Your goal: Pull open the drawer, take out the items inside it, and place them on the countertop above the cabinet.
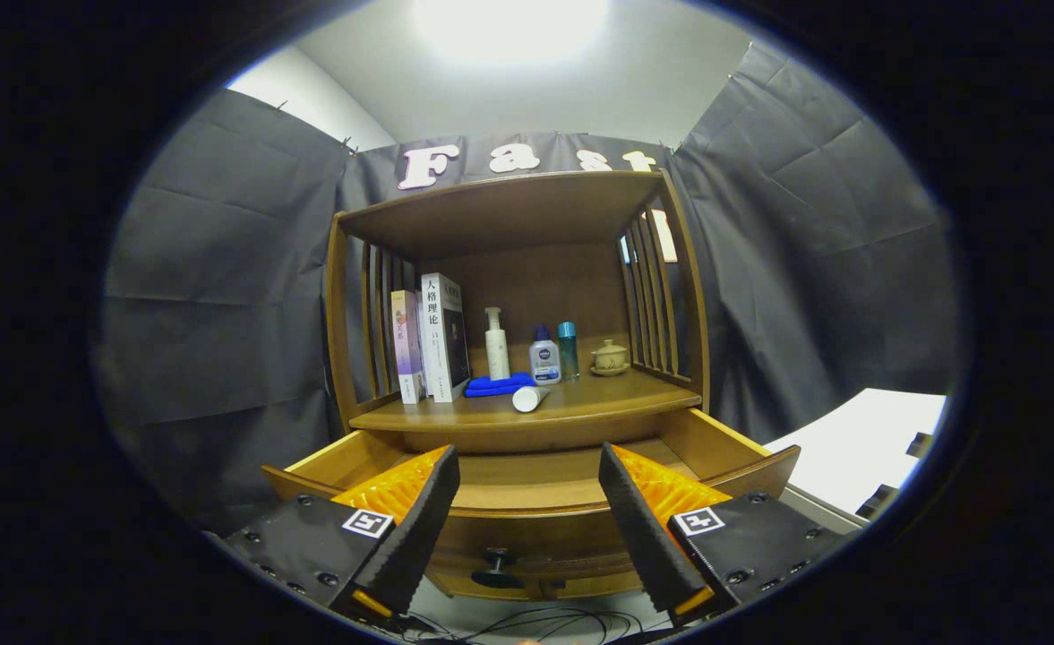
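Note:
A wooden cabinet stands ahead with its drawer (715, 448) pulled out toward me; the part of the drawer floor that shows between my fingers is bare wood. A dark knob (497, 564) sits on the drawer front, low between the fingers. On the countertop (598, 405) above lie a white tube (530, 398) on its side near the front edge and a folded blue cloth (498, 385) behind it. My gripper (529, 468) hovers open over the drawer, holding nothing.
Further back on the countertop stand two books (430, 345), a white pump bottle (496, 345), a small blue-capped bottle (544, 356), a teal bottle (568, 349) and a lidded cup (610, 358). A white table (858, 448) lies to the right. Cables (527, 623) trail below the drawer.

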A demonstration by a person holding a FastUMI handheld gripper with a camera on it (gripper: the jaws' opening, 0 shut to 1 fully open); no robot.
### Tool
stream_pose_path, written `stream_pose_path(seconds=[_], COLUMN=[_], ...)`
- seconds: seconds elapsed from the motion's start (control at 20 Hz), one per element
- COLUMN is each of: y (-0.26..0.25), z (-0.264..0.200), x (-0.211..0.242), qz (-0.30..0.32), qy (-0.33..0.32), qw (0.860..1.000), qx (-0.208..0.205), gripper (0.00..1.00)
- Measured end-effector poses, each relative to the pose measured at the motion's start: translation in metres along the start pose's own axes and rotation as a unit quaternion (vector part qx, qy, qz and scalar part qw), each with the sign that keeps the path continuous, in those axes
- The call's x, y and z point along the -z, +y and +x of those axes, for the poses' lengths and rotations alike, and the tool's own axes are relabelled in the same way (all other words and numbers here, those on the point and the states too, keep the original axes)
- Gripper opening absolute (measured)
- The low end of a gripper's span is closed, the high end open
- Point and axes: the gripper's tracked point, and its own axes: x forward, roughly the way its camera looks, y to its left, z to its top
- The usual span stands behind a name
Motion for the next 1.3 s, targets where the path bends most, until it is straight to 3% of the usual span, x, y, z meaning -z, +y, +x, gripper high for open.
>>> stream_pose_path(seconds=[0.5, 0.85, 1.3], y=[0.004, 0.019, 0.020], z=[0.016, 0.021, 0.026], x=[0.047, 0.086, 0.090], qz=[-0.007, -0.003, -0.036], qy=[0.025, 0.059, 0.063], qw=[0.999, 0.998, 0.997], qx=[0.019, 0.006, 0.018], gripper=[0.98, 0.98, 0.98])
